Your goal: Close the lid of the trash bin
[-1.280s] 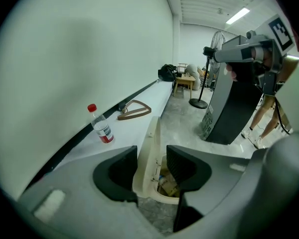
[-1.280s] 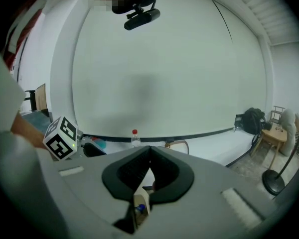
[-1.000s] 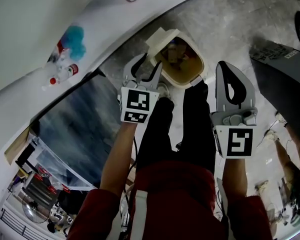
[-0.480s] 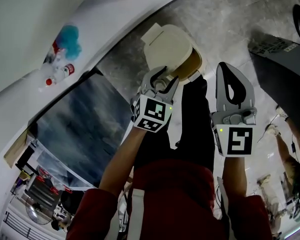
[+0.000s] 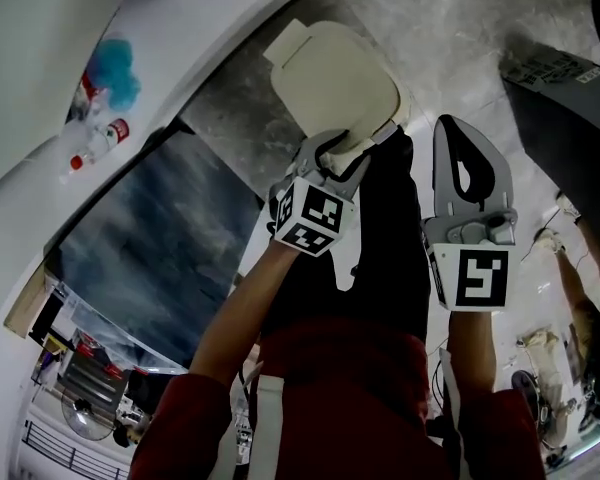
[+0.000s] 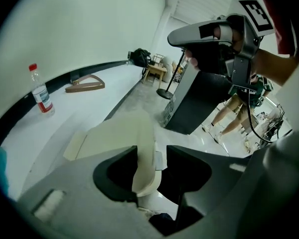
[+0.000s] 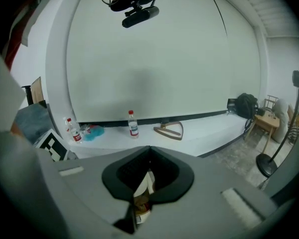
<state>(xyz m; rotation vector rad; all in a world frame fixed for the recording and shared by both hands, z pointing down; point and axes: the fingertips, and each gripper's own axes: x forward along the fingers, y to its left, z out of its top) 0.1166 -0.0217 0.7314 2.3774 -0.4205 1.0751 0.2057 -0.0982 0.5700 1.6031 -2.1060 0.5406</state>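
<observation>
Two tools show, but only the left tool (image 5: 338, 154) is working. Its jaws stand wide, straddling the front lip of the cream lid (image 5: 330, 76) without pinching it. The lid lies low over the trash bin, on the floor (image 5: 460, 38) near the white counter (image 5: 170, 68). Whether it is fully seated is unclear from above. Pressing squarely down on the lip, not sideways, should seat it. The right tool (image 5: 457, 123) hangs beside it, jaws together and empty.
</observation>
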